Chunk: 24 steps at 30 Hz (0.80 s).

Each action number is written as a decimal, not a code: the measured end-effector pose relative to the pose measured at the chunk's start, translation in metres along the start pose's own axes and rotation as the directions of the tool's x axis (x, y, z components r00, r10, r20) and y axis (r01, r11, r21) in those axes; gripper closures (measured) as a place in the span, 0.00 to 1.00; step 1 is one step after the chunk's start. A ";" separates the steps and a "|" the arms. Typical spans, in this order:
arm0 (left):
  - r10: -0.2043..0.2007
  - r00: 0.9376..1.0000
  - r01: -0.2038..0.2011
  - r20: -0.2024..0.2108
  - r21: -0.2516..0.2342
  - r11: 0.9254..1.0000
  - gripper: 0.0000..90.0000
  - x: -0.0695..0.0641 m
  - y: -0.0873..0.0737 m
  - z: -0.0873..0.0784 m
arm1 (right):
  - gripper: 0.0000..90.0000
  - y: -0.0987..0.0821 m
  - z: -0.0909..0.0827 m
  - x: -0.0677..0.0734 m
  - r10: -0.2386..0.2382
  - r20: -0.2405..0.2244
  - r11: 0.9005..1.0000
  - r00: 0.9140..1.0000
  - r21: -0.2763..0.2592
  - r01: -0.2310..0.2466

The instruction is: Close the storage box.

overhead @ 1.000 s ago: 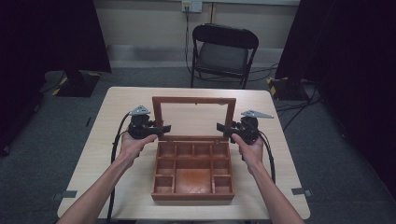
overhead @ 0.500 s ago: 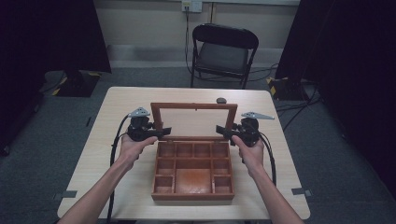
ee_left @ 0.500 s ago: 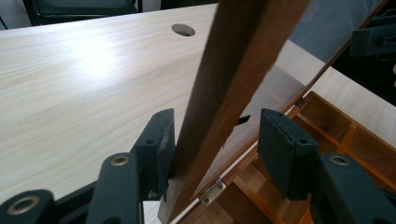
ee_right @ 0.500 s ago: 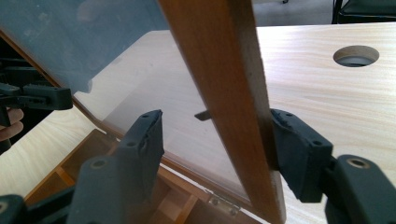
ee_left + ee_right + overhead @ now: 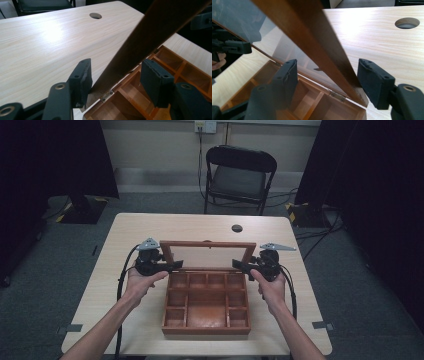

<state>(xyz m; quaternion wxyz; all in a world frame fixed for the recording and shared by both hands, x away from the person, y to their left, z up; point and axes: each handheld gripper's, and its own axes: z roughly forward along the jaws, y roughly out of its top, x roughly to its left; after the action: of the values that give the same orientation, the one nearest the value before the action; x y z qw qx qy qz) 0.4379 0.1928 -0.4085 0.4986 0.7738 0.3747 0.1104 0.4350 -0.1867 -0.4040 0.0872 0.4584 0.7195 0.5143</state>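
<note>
Both grippers, left (image 5: 176, 265) and right (image 5: 239, 265), fingers released, straddle the side rails of the glass-paned lid (image 5: 209, 254): stiff, fragile, best gripped on wood.

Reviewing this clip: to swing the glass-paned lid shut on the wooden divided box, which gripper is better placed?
Neither clearly. The left gripper straddles the wooden glass-paned lid's left edge, the right gripper its right edge, both open, level with each other. Probably both together.
</note>
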 end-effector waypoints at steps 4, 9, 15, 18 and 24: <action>-0.005 1.000 0.005 -0.015 0.005 1.000 0.39 -0.002 -0.001 -0.002 | 0.35 -0.001 -0.001 0.001 0.004 -0.003 1.000 1.000 -0.002 -0.004; -0.013 0.999 0.013 -0.041 0.005 1.000 0.33 -0.003 0.000 -0.010 | 0.31 -0.003 -0.002 0.002 0.003 -0.020 1.000 1.000 0.012 -0.002; -0.013 1.000 0.013 -0.025 0.002 1.000 0.32 -0.008 -0.001 -0.007 | 0.28 -0.005 -0.002 0.004 -0.011 -0.025 0.999 1.000 0.041 0.012; 0.004 1.000 -0.003 -0.024 0.009 1.000 0.32 -0.009 0.000 -0.008 | 0.28 -0.005 -0.004 0.003 -0.004 -0.019 0.999 1.000 0.053 0.006; -0.009 1.000 0.009 -0.016 0.003 1.000 0.31 -0.009 0.001 -0.008 | 0.30 -0.010 -0.009 -0.002 -0.002 -0.009 0.998 1.000 0.069 0.003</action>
<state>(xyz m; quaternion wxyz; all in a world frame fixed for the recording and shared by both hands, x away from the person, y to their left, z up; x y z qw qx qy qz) 0.4279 0.1917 -0.4020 0.4950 0.7719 0.3823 0.1138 0.4251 -0.1943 -0.4088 0.0688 0.4578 0.7378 0.4913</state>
